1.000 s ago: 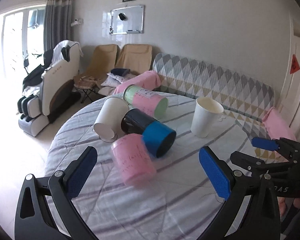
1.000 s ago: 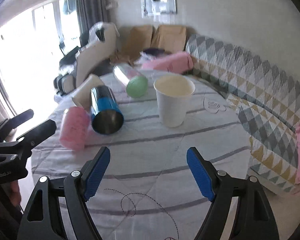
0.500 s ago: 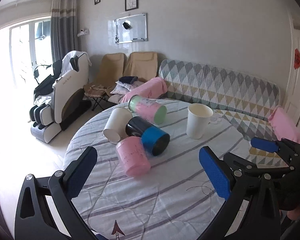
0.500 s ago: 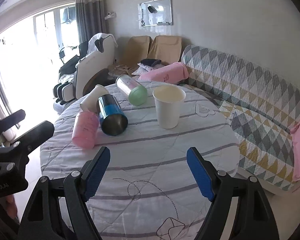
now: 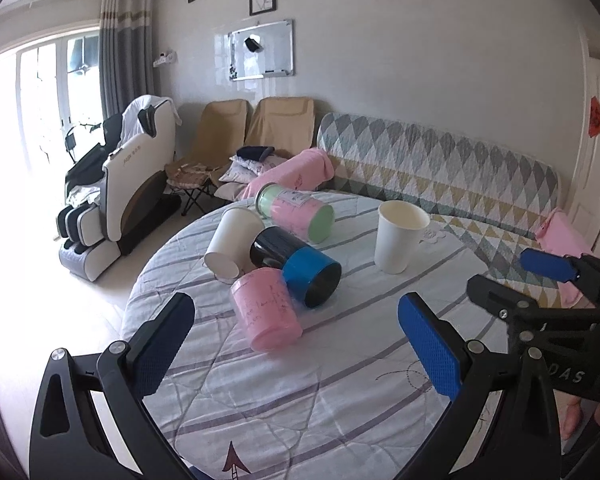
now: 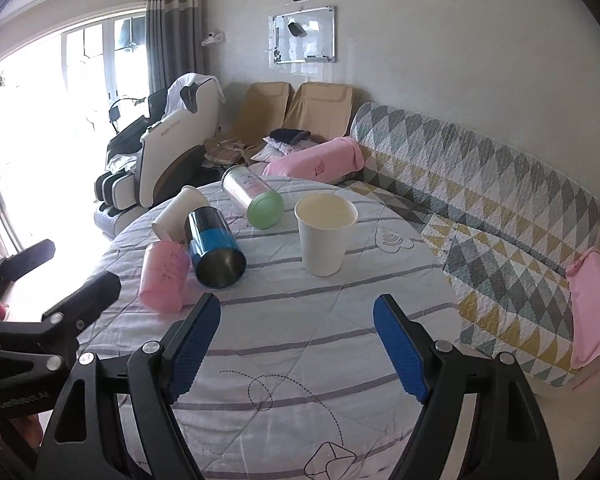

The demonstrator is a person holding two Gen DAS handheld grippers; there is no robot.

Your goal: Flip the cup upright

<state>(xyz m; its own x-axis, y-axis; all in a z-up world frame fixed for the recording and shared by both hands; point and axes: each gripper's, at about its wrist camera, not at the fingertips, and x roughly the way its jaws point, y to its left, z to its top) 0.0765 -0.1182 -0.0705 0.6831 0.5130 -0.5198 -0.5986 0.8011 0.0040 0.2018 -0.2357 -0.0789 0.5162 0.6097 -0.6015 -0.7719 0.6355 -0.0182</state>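
Observation:
A pink cup [image 5: 266,314] [image 6: 164,276] lies on its side on the round table. Beside it lie a blue and black metal cup [image 5: 296,266] [image 6: 216,254], a white paper cup [image 5: 232,244] [image 6: 178,212] and a pink and green canister [image 5: 294,212] [image 6: 252,196]. Another white paper cup [image 5: 398,236] [image 6: 326,238] stands upright. My left gripper [image 5: 296,346] is open and empty, short of the pink cup. My right gripper [image 6: 298,348] is open and empty, short of the upright cup. Each gripper shows at the edge of the other's view.
The table [image 5: 320,400] wears a white quilted cloth with grey stripes. A patterned sofa [image 6: 500,208] curves behind it at the right. A massage chair [image 5: 128,184] and two tan chairs [image 5: 252,132] stand at the back left.
Both grippers have drawn back from the table and risen, so the cups look smaller and farther. The cups have kept their places. Both jaws stay open.

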